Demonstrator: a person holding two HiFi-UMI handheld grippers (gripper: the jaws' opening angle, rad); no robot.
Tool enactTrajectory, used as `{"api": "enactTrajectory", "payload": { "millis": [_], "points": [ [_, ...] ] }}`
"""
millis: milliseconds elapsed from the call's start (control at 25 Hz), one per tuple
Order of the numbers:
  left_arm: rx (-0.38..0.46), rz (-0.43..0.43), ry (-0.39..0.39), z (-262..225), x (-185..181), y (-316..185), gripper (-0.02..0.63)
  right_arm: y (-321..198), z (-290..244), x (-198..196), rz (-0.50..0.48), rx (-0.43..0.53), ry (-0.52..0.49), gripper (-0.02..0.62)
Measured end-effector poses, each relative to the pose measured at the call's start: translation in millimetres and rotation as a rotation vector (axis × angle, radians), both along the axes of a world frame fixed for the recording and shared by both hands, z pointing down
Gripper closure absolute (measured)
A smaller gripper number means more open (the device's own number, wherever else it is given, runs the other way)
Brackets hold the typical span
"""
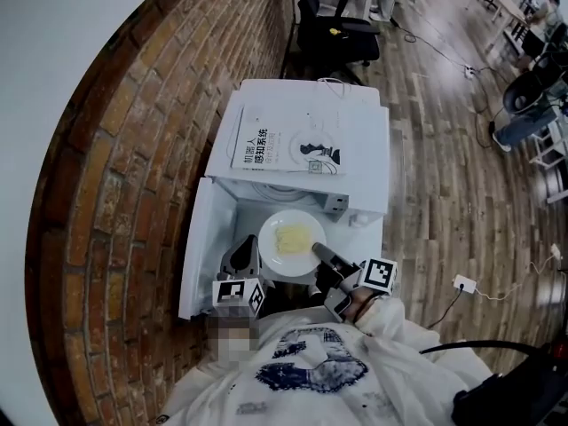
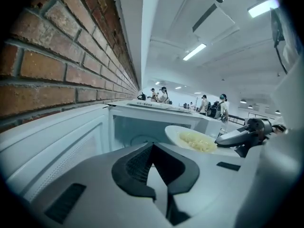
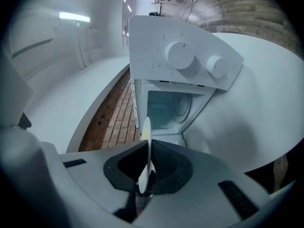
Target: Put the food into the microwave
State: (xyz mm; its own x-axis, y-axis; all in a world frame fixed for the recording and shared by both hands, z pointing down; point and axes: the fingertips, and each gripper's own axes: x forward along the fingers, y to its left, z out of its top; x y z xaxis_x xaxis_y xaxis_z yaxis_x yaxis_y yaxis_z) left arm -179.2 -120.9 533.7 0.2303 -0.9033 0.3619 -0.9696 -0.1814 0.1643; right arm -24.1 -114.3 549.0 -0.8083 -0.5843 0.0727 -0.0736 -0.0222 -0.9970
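— Where is the food (image 1: 293,236) right now?

— It is a pale yellow heap on a white plate (image 1: 291,242). The plate is in the air just in front of the open mouth of the microwave (image 1: 364,140), its far rim close to the opening. From the head view I cannot tell whether that rim has crossed the threshold.

— Who has the plate?

— The right claw (image 1: 318,250). It grips the near right rim. In the right gripper view the plate (image 3: 147,137) shows edge-on as a thin white line, and the right claw (image 3: 148,167) is pinched onto it, a dark pad on either side.

— And the left claw (image 1: 241,257)?

— It is just left of the plate and near the inner face of the door (image 1: 206,247), which is swung open to the left. In its own view the left claw (image 2: 153,174) has its pads pressed together with nothing between them. Beyond it are the plate (image 2: 183,133) and the right claw (image 2: 225,139) at the rim.

— What about the microwave itself?

— It is white and stands against the brick wall (image 1: 124,176) on its left. A booklet (image 1: 288,142) lies on top. The right gripper view shows two round knobs (image 3: 179,54) on the panel and, below them, the lit cavity (image 3: 168,109).
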Motion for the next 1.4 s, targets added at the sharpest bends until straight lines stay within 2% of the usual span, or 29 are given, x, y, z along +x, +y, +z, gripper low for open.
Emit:
{"api": "enactTrajectory", "payload": {
  "millis": [320,520,1400],
  "points": [
    [-0.013,0.115,0.016,8.7,0.8,-22.6,0.598,-8.8,9.9,0.0,0.129,-0.034,0.027,0.571],
    [-0.016,0.154,0.019,14.4,-1.7,-33.0,0.598,-13.3,17.4,-3.1,0.183,-0.041,0.035,0.571],
    [-0.057,0.13,0.021,47.4,-10.9,-51.8,0.598,-75.2,87.0,-14.0,0.275,-0.085,0.124,0.571]
  ]
}}
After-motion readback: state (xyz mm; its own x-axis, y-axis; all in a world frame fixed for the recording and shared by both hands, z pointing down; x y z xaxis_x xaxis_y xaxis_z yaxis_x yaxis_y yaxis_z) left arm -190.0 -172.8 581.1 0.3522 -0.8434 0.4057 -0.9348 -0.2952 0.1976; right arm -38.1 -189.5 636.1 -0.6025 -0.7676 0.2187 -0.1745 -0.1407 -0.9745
